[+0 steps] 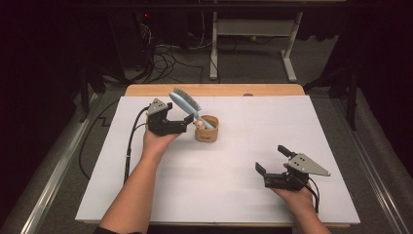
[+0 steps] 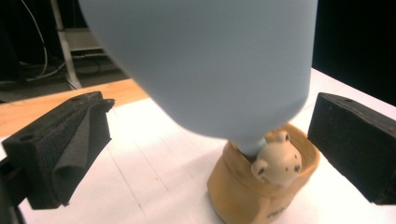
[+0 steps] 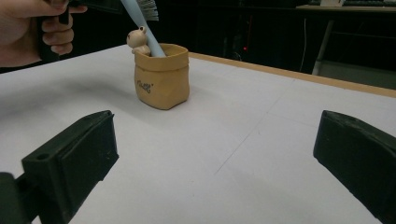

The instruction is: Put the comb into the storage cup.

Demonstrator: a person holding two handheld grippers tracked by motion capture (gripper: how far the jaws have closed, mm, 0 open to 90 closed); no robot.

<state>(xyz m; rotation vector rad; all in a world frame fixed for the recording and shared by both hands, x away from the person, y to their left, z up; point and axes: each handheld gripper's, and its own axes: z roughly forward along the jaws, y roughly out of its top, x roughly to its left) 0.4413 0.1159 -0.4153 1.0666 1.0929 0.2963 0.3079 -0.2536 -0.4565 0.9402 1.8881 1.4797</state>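
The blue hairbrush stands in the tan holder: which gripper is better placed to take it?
Left. The left gripper is open right beside the hairbrush in the holder; the right gripper is open, far off.

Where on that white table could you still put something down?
Nearly anywhere: the table is bare right of the pot, and between pot and right gripper. It is crowded only where the left gripper meets the brush standing in the pot.

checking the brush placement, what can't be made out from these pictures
- Light blue plastic hairbrush: handle end hidden inside the tan pouch-shaped holder, high view.
- Holder's dark lettering: too small to read, right gripper view.
- Left gripper: whether its jaws touch the brush, blurred close-up in left gripper view.
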